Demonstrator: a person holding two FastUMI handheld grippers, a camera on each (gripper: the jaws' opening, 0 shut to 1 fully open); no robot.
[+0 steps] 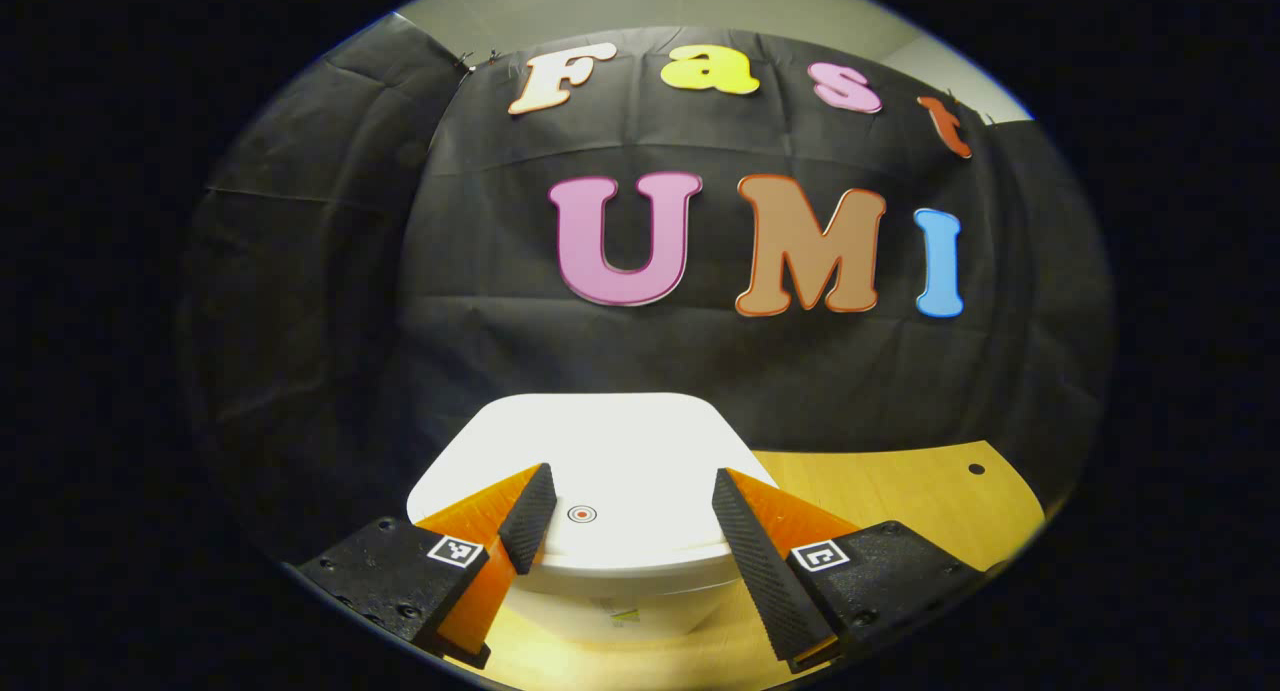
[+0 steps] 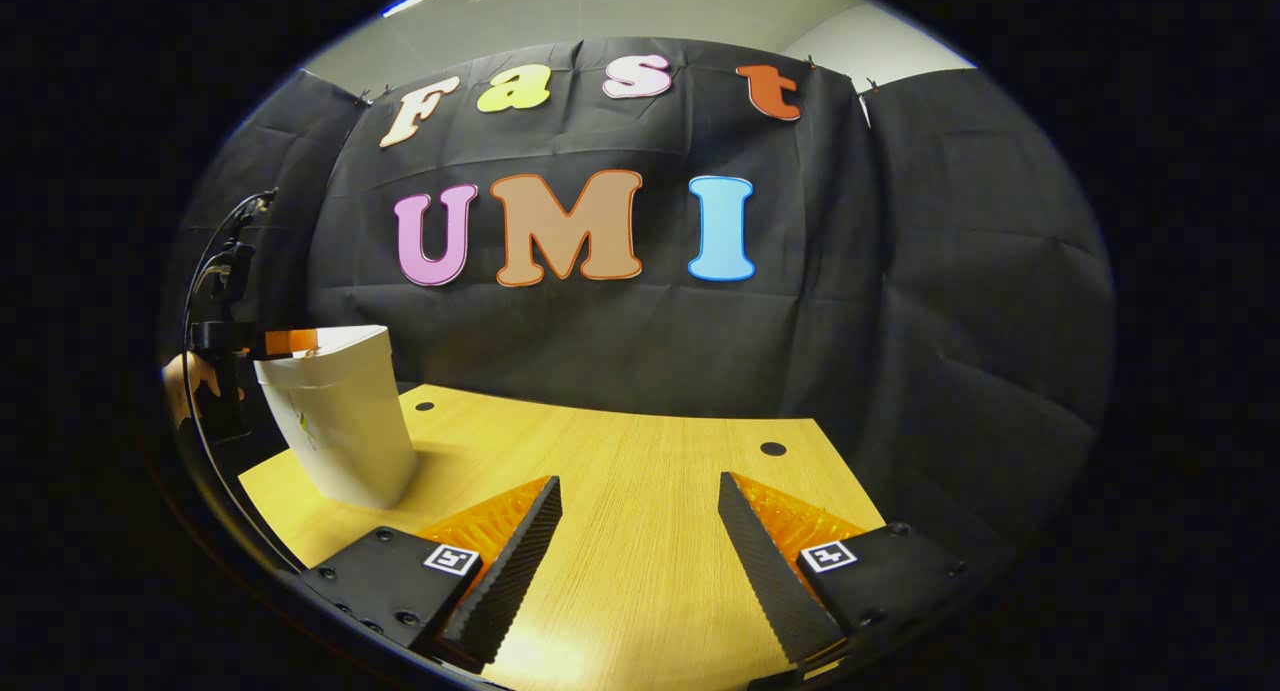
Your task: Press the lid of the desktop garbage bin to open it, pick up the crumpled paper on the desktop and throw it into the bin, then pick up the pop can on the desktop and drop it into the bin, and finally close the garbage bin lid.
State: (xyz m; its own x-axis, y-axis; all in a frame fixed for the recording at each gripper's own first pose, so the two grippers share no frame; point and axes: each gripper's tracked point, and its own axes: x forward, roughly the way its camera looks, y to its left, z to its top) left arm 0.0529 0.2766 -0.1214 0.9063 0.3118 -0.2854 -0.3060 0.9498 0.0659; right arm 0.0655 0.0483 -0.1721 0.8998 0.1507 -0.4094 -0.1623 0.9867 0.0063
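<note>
Left gripper view
Left gripper (image 1: 633, 506): fingers spread wide, nothing between them, poised over the front part of the bin's lid.
Garbage bin (image 1: 600, 601): white, standing on the wooden desktop (image 1: 900, 491), close under the camera.
Lid (image 1: 600, 441): white, down flat on the bin, with a small round target mark (image 1: 582, 514) near its front edge, between the two fingers.
Backdrop: black cloth wall just behind the bin.

Right gripper view
Right gripper (image 2: 640, 516): fingers wide apart, holding nothing, above bare wood.
Garbage bin (image 2: 340, 421): far left on the desktop (image 2: 620, 471), well apart from this gripper.
Left gripper (image 2: 285, 343): at the bin's top edge, a hand (image 2: 190, 381) behind it; contact with the lid hard to judge from here.
Desktop holes: two small dark ones (image 2: 773, 449) near the far edge.
</note>
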